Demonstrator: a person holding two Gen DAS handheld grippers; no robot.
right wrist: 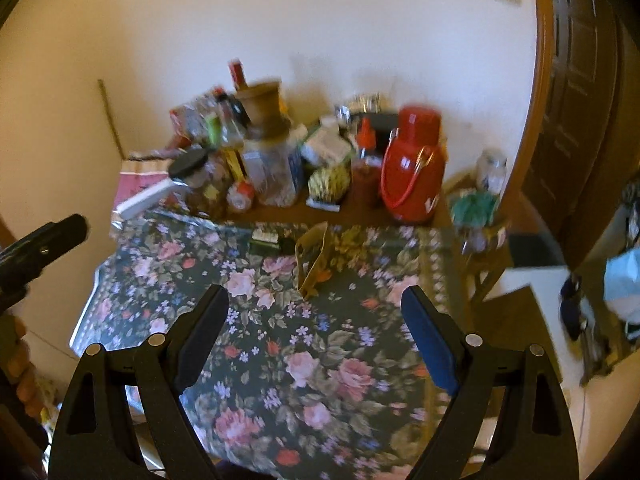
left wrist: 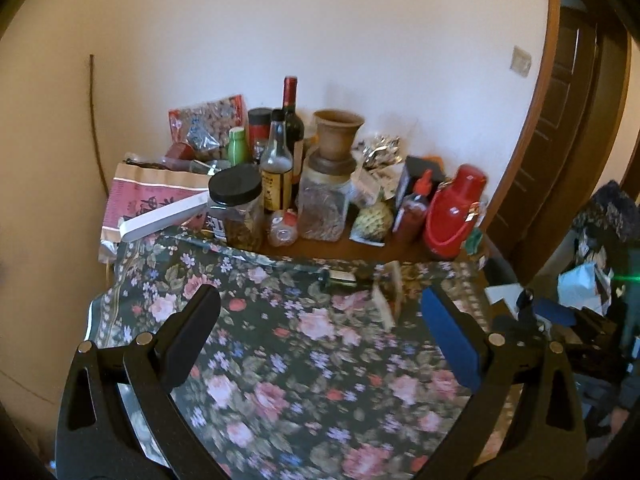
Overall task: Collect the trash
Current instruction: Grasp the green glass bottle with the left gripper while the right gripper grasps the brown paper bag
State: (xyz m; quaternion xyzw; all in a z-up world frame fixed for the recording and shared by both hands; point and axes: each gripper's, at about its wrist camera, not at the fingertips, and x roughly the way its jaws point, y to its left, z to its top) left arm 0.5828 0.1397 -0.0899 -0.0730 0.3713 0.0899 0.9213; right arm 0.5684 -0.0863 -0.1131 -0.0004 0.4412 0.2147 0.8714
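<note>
A crumpled brown paper wrapper [right wrist: 311, 260] lies on the floral tablecloth [right wrist: 320, 360], just beyond my right gripper [right wrist: 316, 294], which is open and holds nothing. In the left wrist view the same wrapper [left wrist: 387, 296] sits ahead and right of centre between the fingers of my left gripper [left wrist: 320, 304], also open and holding nothing. A small dark oblong item [right wrist: 266, 242] lies beside the wrapper, towards the back; it shows in the left view too [left wrist: 340, 280]. One of the left gripper's fingers [right wrist: 60, 232] shows at the left edge of the right wrist view.
Jars, bottles and packets crowd the back of the table by the wall, among them a red thermos jug [right wrist: 412, 168], a black-lidded jar [left wrist: 236, 204] and a wine bottle [left wrist: 291, 120]. A wooden door frame [right wrist: 532, 120] and floor clutter lie to the right.
</note>
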